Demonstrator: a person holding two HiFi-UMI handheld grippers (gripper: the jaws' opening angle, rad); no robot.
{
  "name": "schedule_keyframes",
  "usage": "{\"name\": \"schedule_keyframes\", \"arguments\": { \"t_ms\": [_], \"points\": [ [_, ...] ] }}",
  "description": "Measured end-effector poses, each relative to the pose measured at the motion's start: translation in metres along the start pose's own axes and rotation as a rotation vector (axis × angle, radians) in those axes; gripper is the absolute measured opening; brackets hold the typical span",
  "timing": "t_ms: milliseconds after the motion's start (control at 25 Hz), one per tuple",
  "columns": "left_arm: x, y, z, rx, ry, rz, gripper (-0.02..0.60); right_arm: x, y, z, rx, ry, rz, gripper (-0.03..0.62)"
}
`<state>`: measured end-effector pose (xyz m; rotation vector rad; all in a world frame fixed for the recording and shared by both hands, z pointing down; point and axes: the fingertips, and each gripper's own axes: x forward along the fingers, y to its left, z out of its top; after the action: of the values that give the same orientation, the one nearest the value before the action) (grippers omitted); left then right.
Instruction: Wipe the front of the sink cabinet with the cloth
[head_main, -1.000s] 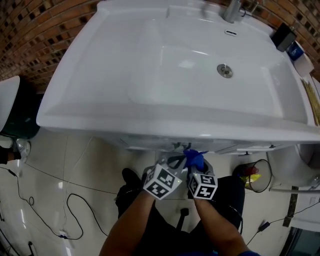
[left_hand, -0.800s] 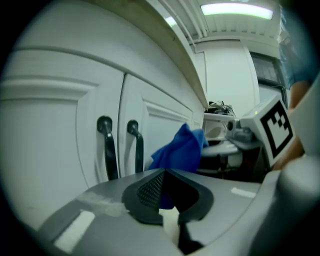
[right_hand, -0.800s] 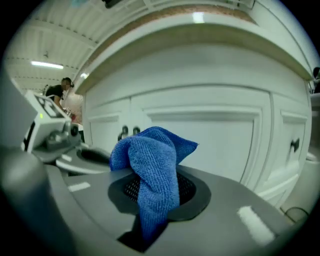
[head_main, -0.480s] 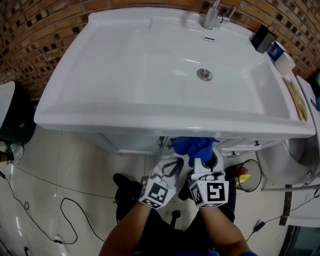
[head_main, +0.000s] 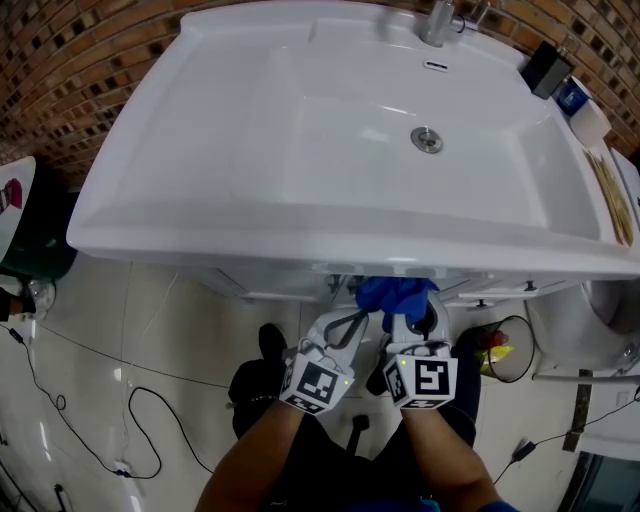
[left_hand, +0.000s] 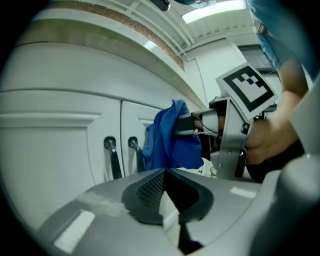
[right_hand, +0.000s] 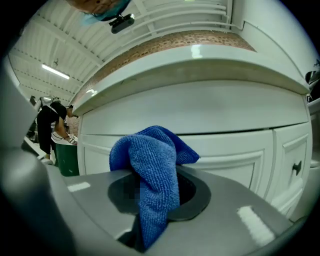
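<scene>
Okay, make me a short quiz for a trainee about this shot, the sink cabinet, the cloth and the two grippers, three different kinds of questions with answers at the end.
1. Multiple choice: which gripper holds the blue cloth? A) left gripper B) right gripper C) neither
2. True or false: the cloth lies in the sink basin.
3. Fill in: in the left gripper view, the two dark door handles stand to the ____ of the cloth.

Key: 1 B. 2 False, it is clamped in the jaws, below the sink's rim. 3 left.

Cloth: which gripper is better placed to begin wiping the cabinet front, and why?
Right. The right gripper is shut on the blue cloth, facing the cabinet front; the left gripper is shut on nothing.
</scene>
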<state>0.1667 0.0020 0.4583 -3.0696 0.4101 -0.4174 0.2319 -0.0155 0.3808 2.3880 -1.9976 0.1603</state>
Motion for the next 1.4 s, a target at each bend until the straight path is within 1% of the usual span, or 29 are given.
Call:
{"name": "schedule_keyframes", "arguments": {
  "t_ms": [160, 280, 440, 720, 1000, 1160, 1280, 1400],
  "points": [
    [0.006, -0.004, -0.021, -0.030, 0.078, -0.027, 0.006, 0.005, -0.008, -0.043, 0.065, 0.100, -0.022, 0.080],
    [0.009, -0.005, -0.038, -0.047, 0.143, -0.047, 0.006, 0.010, -0.010, -0.073, 0.089, 0.168, -0.026, 0.080],
    [0.013, -0.007, -0.058, -0.077, 0.214, -0.063, 0.006, 0.014, -0.014, -0.119, 0.095, 0.276, -0.043, 0.080],
    [0.026, -0.004, -0.082, -0.084, 0.311, -0.064, 0.005, 0.023, -0.018, -0.197, 0.081, 0.478, -0.060, 0.080],
    [0.035, -0.002, -0.088, -0.112, 0.349, -0.063, 0.006, 0.032, -0.018, -0.264, 0.099, 0.640, -0.069, 0.080],
    [0.035, 0.001, -0.090, -0.125, 0.361, -0.065, 0.006, 0.032, -0.025, -0.303, 0.140, 0.741, -0.093, 0.080],
    [0.035, 0.002, -0.093, -0.145, 0.374, -0.065, 0.006, 0.029, -0.027, -0.317, 0.174, 0.781, -0.105, 0.080],
    [0.037, 0.005, -0.092, -0.160, 0.375, -0.063, 0.006, 0.025, -0.028, -0.322, 0.205, 0.798, -0.113, 0.080]
  ]
}}
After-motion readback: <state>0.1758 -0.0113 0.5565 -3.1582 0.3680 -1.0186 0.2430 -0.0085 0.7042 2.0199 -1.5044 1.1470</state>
